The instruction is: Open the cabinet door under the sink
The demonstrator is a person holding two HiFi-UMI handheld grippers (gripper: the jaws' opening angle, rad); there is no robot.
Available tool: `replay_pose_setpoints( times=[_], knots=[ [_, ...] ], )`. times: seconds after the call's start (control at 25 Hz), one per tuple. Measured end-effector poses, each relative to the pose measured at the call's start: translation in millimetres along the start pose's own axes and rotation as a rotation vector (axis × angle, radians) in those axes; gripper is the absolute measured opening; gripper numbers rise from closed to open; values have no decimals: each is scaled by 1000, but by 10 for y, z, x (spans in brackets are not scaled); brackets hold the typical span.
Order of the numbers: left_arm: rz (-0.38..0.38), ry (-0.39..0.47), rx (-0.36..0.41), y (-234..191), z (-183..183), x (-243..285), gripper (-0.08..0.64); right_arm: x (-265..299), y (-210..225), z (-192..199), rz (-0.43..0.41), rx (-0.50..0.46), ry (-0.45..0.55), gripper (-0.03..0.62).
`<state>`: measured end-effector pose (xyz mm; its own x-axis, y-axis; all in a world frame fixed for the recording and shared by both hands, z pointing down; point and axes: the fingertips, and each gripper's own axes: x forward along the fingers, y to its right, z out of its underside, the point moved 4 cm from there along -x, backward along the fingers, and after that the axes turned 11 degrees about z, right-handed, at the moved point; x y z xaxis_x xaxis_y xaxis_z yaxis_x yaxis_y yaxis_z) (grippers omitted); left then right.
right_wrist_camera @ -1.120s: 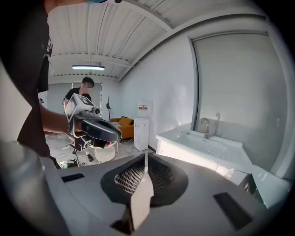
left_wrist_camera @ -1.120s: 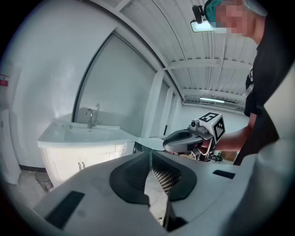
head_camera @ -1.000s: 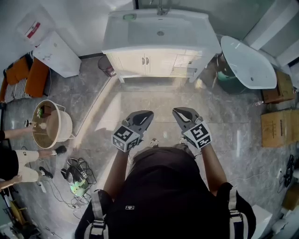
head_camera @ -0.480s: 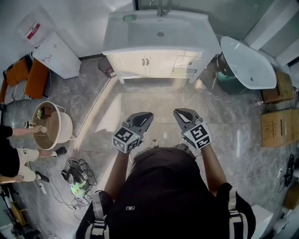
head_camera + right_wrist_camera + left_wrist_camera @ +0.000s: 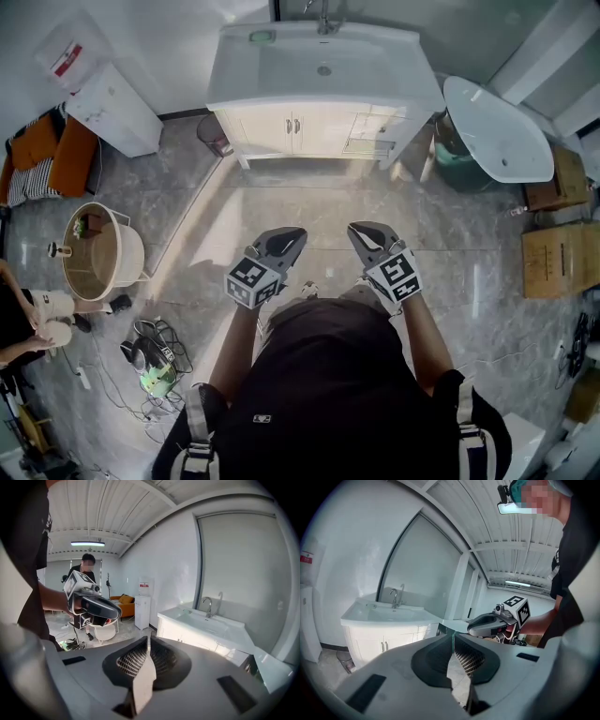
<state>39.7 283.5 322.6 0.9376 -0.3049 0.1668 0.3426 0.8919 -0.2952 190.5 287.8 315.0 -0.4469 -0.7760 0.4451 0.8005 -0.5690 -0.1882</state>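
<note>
Hanging empty with jaws together, the left gripper [image 5: 284,242] and right gripper [image 5: 367,235] sit well apart from the closed cabinet door [image 5: 272,127] under the far sink [image 5: 323,67]. Unparted jaws could glance off its handle [image 5: 292,123].

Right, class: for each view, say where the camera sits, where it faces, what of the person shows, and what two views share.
Head view: on the person's head, looking steeply down at the sink cabinet; shows torso, left gripper, right gripper.
Left gripper view: on the left gripper, facing along its shut jaws toward the sink cabinet; shows the right gripper.
Right gripper view: on the right gripper, along its shut jaws; shows the left gripper.
Shared: both gripper views show the faucet.
</note>
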Motion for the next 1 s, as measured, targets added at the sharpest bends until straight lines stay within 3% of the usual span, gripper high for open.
replay_pose_setpoints(
  times=[0.44, 0.8, 1.0],
  knots=[
    [-36, 0, -27, -211, -30, 67, 26, 164, 202, 20, -11, 3, -21, 71],
    [-116, 8, -79, -677, -55, 155, 26, 757, 444, -68, -103, 0, -16, 71],
    [-166, -21, -94, -947, -258, 317, 26, 1155, 716, -165, -158, -3, -19, 71]
  ],
)
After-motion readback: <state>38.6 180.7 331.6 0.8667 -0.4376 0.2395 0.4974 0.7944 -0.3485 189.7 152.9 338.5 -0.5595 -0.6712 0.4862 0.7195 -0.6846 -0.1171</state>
